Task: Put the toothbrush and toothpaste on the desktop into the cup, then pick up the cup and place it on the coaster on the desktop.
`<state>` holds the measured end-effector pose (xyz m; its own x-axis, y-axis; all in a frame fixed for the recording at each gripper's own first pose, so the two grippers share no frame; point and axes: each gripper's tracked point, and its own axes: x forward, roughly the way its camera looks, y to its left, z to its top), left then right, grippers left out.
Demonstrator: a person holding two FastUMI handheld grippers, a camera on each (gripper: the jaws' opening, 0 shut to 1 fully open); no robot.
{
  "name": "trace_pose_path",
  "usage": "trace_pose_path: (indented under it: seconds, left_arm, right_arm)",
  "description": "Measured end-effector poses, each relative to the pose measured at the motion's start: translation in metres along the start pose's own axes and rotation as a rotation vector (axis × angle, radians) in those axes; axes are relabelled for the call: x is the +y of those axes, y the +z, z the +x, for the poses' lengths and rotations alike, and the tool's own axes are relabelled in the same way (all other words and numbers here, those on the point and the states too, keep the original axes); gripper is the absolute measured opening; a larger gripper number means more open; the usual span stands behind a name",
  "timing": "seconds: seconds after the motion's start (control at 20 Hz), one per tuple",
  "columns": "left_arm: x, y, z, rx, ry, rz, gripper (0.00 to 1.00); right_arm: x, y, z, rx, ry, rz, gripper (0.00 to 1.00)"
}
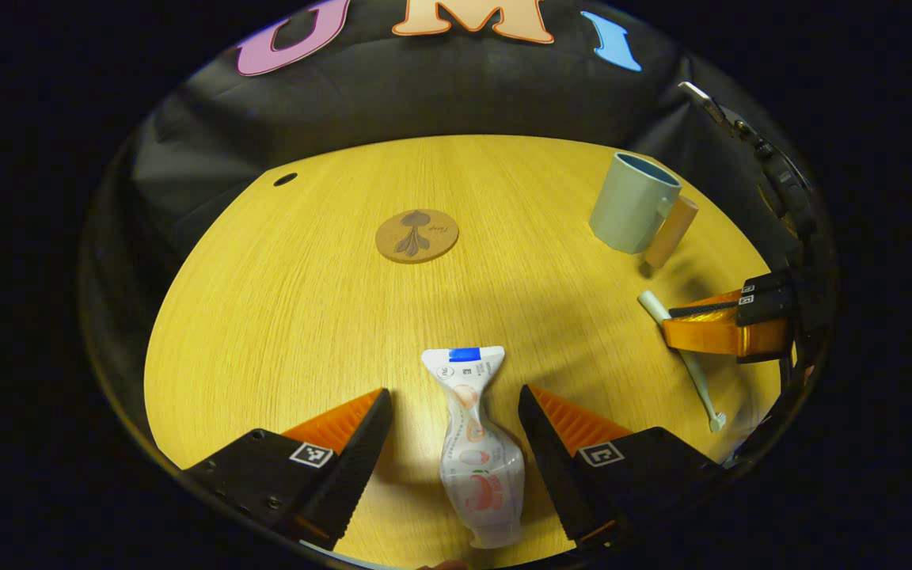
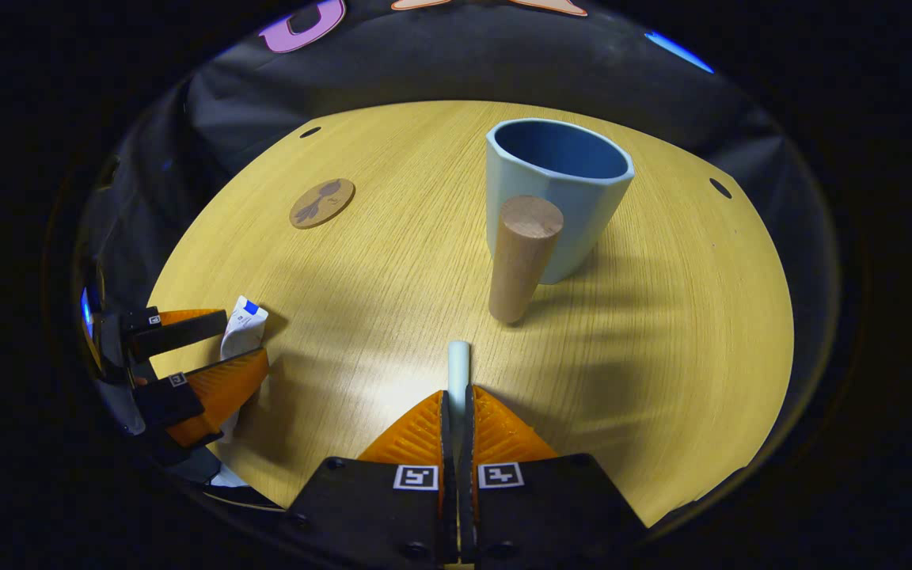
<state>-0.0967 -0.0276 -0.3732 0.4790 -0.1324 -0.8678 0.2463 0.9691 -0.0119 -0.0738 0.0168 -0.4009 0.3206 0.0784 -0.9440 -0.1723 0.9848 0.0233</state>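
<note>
A white toothpaste tube [image 1: 476,443] lies flat on the wooden desktop [image 1: 329,317] between the spread fingers of my left gripper [image 1: 456,412], which is open around it without touching. At the right edge of the left gripper view my right gripper [image 1: 674,321] is shut on the pale toothbrush [image 1: 689,364]. In the right gripper view the toothbrush handle [image 2: 458,368] pokes out ahead of my right gripper [image 2: 457,404]. The light blue cup [image 2: 559,194] with a wooden handle [image 2: 521,257] stands upright just beyond it. The round brown coaster [image 1: 416,235] lies farther back.
The left gripper [image 2: 238,344] and the toothpaste tube [image 2: 244,326] appear at the left of the right gripper view. The coaster [image 2: 321,203] lies back left there. Small dark holes [image 2: 719,188] mark the desktop near its far edge, with black cloth behind.
</note>
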Motion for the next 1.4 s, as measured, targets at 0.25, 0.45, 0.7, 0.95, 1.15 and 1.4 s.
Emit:
trace_pose_path:
  seconds: [0.25, 0.45, 0.7, 0.95, 1.15, 1.4]
  left_arm:
    - [-0.003, -0.001, 0.002, 0.001, -0.012, -0.004, 0.86]
    - [-0.006, 0.002, 0.002, -0.038, -0.01, -0.037, 0.33]
    - [-0.008, 0.005, 0.003, -0.059, -0.02, -0.036, 0.08]
    - [-0.009, 0.008, 0.001, -0.063, -0.042, -0.026, 0.01]
    - [-0.013, 0.012, -0.001, -0.088, -0.055, -0.062, 0.01]
    - [-0.014, 0.025, -0.012, -0.137, -0.068, -0.045, 0.0]
  right_arm:
    - [0.001, -0.001, -0.001, -0.001, 0.003, 0.0, 0.05]
    - [0.001, -0.002, -0.002, -0.008, 0.005, 0.004, 0.04]
    - [0.001, 0.0, -0.002, -0.046, 0.002, 0.015, 0.04]
    - [0.003, 0.002, -0.004, -0.092, 0.029, 0.066, 0.04]
    - [0.006, 0.006, -0.02, -0.154, 0.068, 0.093, 0.04]
    - [0.012, 0.024, -0.047, -0.247, 0.111, 0.111, 0.04]
